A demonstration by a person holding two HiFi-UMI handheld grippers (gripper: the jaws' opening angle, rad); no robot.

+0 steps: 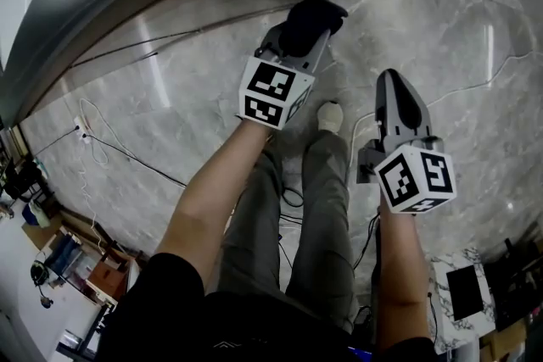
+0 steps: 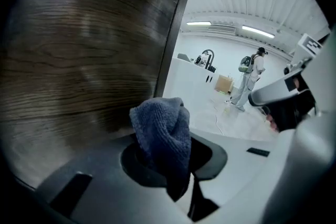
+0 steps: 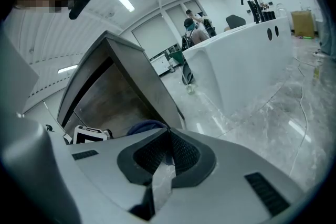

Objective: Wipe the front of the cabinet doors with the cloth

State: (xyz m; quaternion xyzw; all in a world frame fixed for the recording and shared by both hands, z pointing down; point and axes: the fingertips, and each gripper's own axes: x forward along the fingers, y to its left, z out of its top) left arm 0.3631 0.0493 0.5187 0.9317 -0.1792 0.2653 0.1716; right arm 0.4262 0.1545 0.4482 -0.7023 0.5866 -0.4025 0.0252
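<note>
Blue cloth [image 2: 161, 131] in left gripper [image 2: 176, 165]

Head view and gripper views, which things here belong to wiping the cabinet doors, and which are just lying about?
For the job:
- cloth, clamped in the left gripper
- wood-grain cabinet door

Lying about:
- floor cables
- white counter
- cardboard box
- right gripper, shut and empty, idle

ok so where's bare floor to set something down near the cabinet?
Widest bare stretch: grey marble floor ahead-right, past the right tongs, above a thin white cable. Another lies between the dark wood cabinet door and a black cable at left. Crowded: cluttered shelves lower left, looped cables by the person's legs.
</note>
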